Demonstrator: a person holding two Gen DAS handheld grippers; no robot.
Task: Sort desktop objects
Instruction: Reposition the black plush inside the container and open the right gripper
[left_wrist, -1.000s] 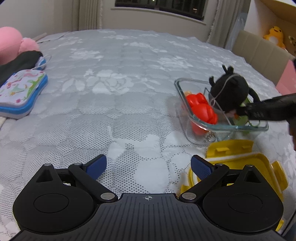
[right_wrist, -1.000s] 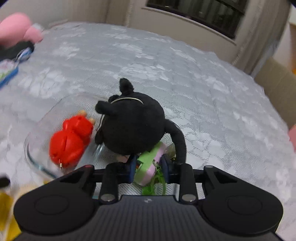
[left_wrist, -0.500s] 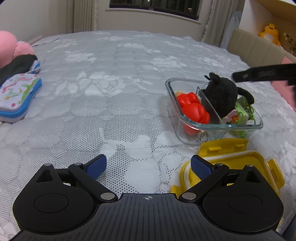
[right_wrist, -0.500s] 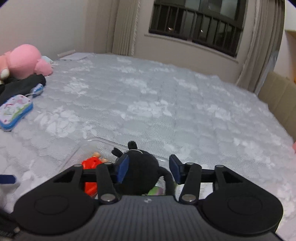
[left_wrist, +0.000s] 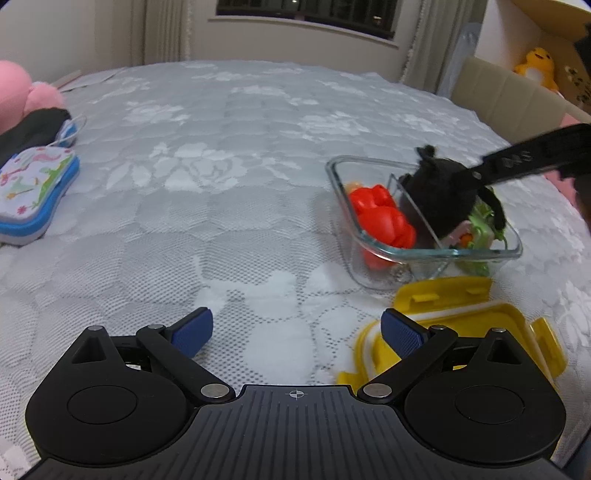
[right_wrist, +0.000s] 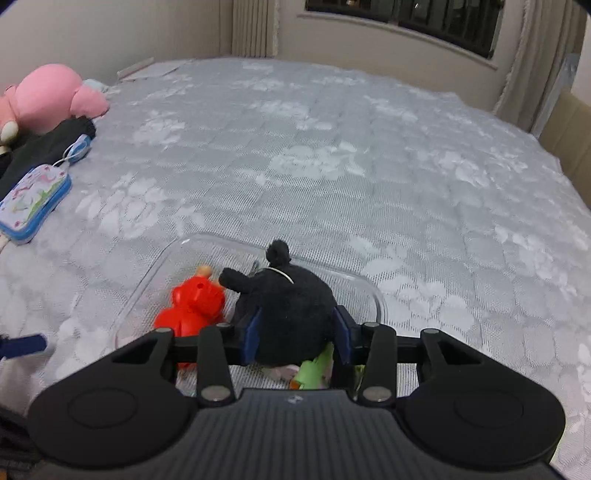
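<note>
Black plush toy (right_wrist: 291, 314): sits in the glass container (left_wrist: 373, 236), in the right compartment beside the divider, on top of a green and pink item (right_wrist: 314, 369)
Red toy (left_wrist: 382, 218): in the left compartment of the same container, just beside the plush
Right gripper (right_wrist: 297, 332): blue pads on either side of the plush body; whether they press it or merely flank it cannot be told
Yellow lid (left_wrist: 480, 325): lies on the bed just in front of the container, partly behind the left gripper's right finger
Left gripper (left_wrist: 295, 328): jaws spread wide over bare bedspread, holding nothing
Change from 0.5 s ago: the right gripper was raised above the container with its pads clear of the plush; it has come down so the pads now bracket the toy; the left gripper has kept its wide spread
Change from 1 s ago: the right pads were pinched on the green and pink item
Hard to make out: the green and pink item is mostly covered by the plush; the right gripper is blurred in the left wrist view
Surroundings: patterned pencil case (right_wrist: 33, 201) and pink plush (right_wrist: 51, 96) lie well apart at the left edge of the bedspread (right_wrist: 332, 155)
</note>
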